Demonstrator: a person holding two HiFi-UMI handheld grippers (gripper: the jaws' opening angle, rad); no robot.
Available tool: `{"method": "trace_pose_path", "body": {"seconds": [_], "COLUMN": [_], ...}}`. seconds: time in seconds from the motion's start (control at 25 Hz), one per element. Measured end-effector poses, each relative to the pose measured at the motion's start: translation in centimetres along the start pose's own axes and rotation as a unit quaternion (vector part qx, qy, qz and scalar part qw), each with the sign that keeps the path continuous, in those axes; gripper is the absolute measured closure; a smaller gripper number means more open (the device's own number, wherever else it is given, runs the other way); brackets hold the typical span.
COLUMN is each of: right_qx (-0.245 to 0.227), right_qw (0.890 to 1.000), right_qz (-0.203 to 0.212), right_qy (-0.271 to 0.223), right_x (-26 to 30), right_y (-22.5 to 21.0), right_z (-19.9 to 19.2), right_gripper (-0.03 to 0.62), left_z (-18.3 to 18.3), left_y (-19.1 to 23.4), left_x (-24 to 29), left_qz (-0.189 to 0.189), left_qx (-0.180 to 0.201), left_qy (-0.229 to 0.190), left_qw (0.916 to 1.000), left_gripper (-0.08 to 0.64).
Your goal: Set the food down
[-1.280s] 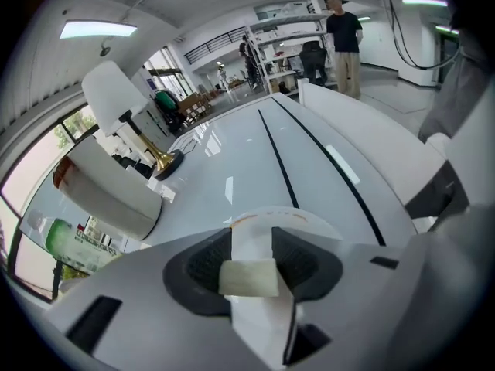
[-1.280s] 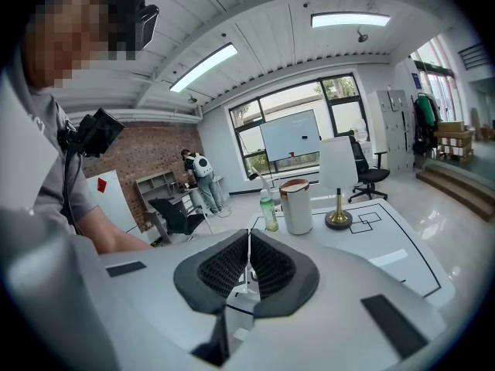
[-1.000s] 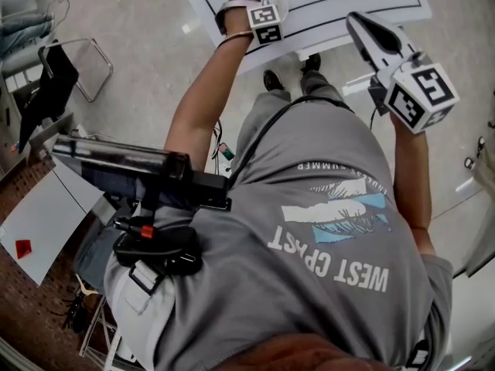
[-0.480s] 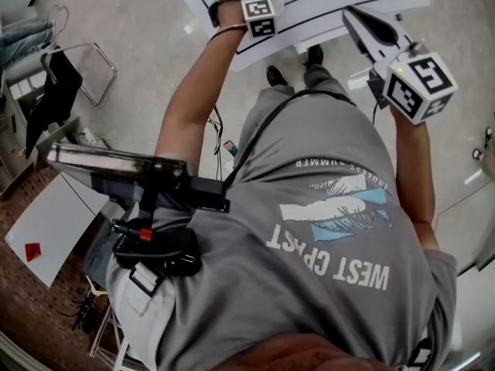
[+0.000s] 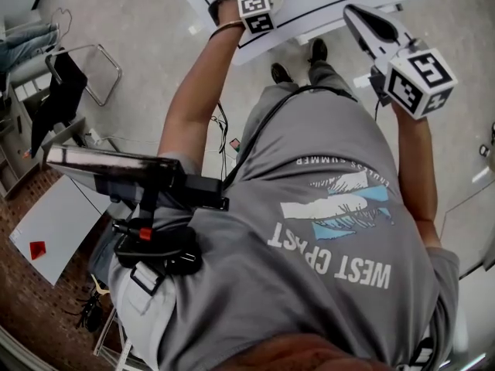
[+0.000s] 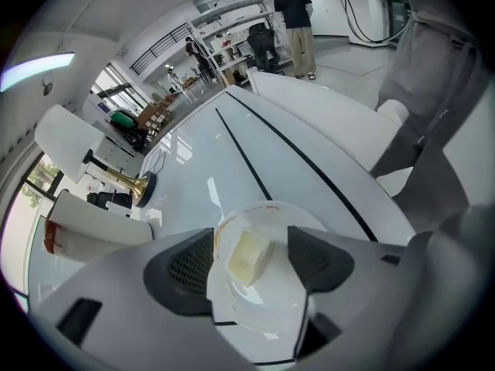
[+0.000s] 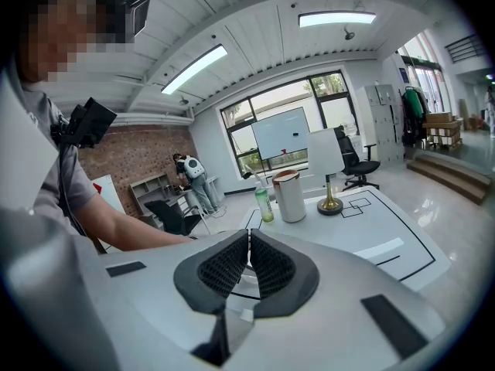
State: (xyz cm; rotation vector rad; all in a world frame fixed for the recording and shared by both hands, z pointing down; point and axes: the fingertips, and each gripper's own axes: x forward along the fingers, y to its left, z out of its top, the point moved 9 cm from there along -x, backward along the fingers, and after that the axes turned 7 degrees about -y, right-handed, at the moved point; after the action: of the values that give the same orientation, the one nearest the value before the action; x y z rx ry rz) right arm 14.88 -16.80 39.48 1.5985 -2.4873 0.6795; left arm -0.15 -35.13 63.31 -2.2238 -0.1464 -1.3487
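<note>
As the left gripper (image 6: 251, 257) is being opened around the plate (image 6: 267, 304), its food (image 6: 246, 255) is judged soft, best lifted by the rim; the right gripper (image 7: 248, 260) is shut.

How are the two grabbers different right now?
The left gripper is opening its jaws wide; the right gripper has its jaws shut together. The left gripper has a white plate with pale food between its jaws; the right gripper has nothing. Both are grey with dark ribbed pads.
</note>
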Motion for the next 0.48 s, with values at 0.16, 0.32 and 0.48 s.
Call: {"method": "trace_pose_path", "body": {"seconds": [0.16,0.32,0.48], "right_qx": [0.001,-0.005,-0.016], "right_qw": [1.0,1.0,0.999], "right_qz": [0.002,0.007,0.012], "right_qy": [-0.007,-0.016,-0.033], "right_x": [0.1,0.5,-0.7], "right_y": [-0.8,-0.9,0.3], "right_z": [-0.2,-0.1,-0.2], "right_gripper": [0.584,0.584,0.584], "left_z": [0.8,2.1,3.6], "left_y": [1.4,3.8,5.3], "left_x": [-1.1,-4.1,-9.9], "left_qz": [0.027,0.078,0.149], "left_qx": [-0.015,-0.07,-0.164], "left_qy": [-0.016,-0.077,-0.174], "left_qw": [0.9994,0.9915,0.9596], "left_gripper": [0.273,0.273,0.273]}}
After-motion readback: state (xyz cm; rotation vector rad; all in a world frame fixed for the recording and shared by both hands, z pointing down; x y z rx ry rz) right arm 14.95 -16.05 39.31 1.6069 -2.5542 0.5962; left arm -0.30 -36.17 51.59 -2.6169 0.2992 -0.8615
